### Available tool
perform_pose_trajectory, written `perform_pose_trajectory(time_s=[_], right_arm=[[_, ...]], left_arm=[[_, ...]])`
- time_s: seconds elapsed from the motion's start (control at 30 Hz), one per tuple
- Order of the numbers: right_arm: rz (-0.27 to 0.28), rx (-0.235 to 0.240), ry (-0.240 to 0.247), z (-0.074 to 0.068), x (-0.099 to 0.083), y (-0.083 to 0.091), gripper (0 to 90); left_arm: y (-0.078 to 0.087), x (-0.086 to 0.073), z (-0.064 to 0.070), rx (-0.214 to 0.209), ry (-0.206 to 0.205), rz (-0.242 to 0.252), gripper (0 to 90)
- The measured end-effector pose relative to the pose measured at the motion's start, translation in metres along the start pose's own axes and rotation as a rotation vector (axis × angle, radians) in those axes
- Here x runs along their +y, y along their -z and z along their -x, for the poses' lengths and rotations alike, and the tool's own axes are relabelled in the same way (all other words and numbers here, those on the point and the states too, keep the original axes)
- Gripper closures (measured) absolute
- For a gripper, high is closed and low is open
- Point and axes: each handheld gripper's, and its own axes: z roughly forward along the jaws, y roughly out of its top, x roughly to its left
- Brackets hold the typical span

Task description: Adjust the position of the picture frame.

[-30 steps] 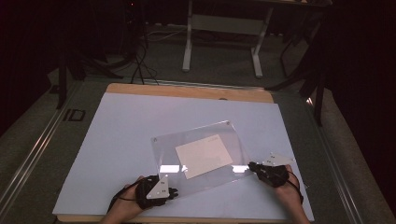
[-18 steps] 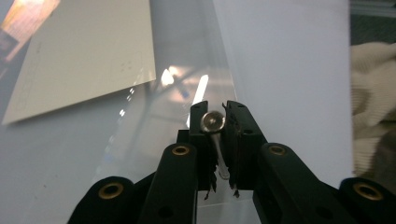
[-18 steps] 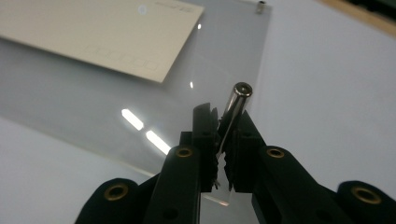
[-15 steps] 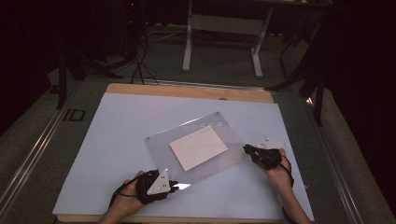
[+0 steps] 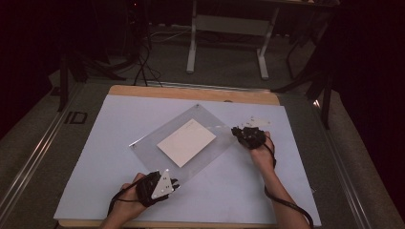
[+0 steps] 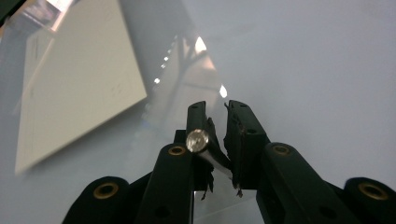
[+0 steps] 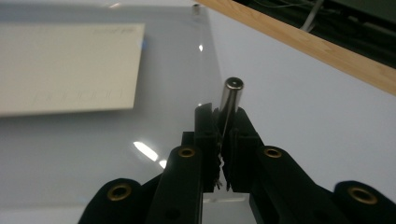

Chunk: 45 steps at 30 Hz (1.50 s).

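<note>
From above, the clear acrylic panel (image 5: 184, 140) lies on the white table (image 5: 95, 143) between both grippers; the left gripper (image 6: 217, 135) pinches its corner standoff (image 6: 198, 139), and the right gripper (image 7: 222, 135) clamps another standoff (image 7: 230, 95).

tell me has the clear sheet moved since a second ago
Yes. The clear sheet has turned and shifted away from the person, toward the table's wooden far edge, held by both grippers.
</note>
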Motion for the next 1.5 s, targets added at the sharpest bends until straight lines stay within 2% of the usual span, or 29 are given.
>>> perform_pose_trajectory(time_s=[0.03,0.07,0.17,0.43,0.53,0.7,0.8,0.87,0.97,1.03,1.07,1.1,1.13,1.23,1.3,1.37,1.43,1.47,1.5], right_arm=[[-0.006,-0.002,-0.005,-0.001,0.003,-0.005,85.6],[-0.015,-0.002,-0.006,-0.001,0.006,-0.011,85.6],[-0.013,0.006,-0.035,-0.003,0.010,-0.025,85.7],[-0.008,0.036,-0.114,-0.009,0.023,-0.056,85.8],[-0.011,0.053,-0.123,-0.010,0.028,-0.062,85.8],[-0.044,0.081,-0.130,-0.018,0.041,-0.082,85.6],[-0.021,0.114,-0.153,-0.024,0.042,-0.093,85.0],[-0.029,0.123,-0.142,-0.030,0.044,-0.100,84.7],[-0.034,0.121,-0.131,-0.037,0.048,-0.106,83.7],[-0.075,0.096,-0.097,-0.040,0.050,-0.109,84.0],[-0.099,0.088,-0.080,-0.040,0.049,-0.111,82.2],[-0.104,0.087,-0.070,-0.041,0.048,-0.112,79.4],[-0.106,0.073,-0.062,-0.041,0.047,-0.111,75.7],[-0.119,0.047,0.019,-0.046,0.047,-0.107,68.5],[-0.113,0.046,0.029,-0.045,0.047,-0.104,66.0],[-0.100,0.058,0.020,-0.043,0.046,-0.099,63.8],[-0.092,0.066,0.018,-0.041,0.043,-0.092,62.2],[-0.091,0.074,0.026,-0.041,0.041,-0.089,61.8],[-0.095,0.075,0.040,-0.040,0.039,-0.086,61.8]], left_arm=[[0.000,0.001,0.001,0.012,-0.008,0.003,79.9],[0.000,0.002,0.001,0.002,0.004,0.003,80.1],[-0.001,0.007,0.003,-0.002,-0.002,-0.022,80.6],[0.001,0.028,0.022,0.038,-0.078,-0.051,80.7],[0.001,0.033,0.025,0.038,-0.081,-0.046,80.7],[-0.009,0.045,0.034,-0.014,-0.089,-0.057,81.0],[-0.018,0.050,0.043,-0.051,-0.111,-0.056,81.3],[-0.026,0.054,0.046,-0.090,-0.116,-0.056,81.5],[-0.043,0.053,0.052,-0.108,-0.139,-0.079,82.2],[-0.050,0.050,0.052,-0.128,-0.128,-0.082,82.4],[-0.051,0.047,0.050,-0.146,-0.112,-0.066,82.4],[-0.052,0.045,0.047,-0.167,-0.074,-0.057,81.9],[-0.050,0.044,0.043,-0.173,-0.056,-0.054,77.2],[-0.043,0.038,0.036,-0.194,-0.026,-0.039,65.8],[-0.039,0.034,0.031,-0.238,-0.007,-0.025,64.4],[-0.033,0.029,0.026,-0.282,0.020,0.005,67.1],[-0.028,0.025,0.022,-0.281,0.036,0.021,67.0],[-0.026,0.023,0.020,-0.273,0.041,0.027,66.3],[-0.025,0.022,0.017,-0.282,0.047,0.032,65.2]])
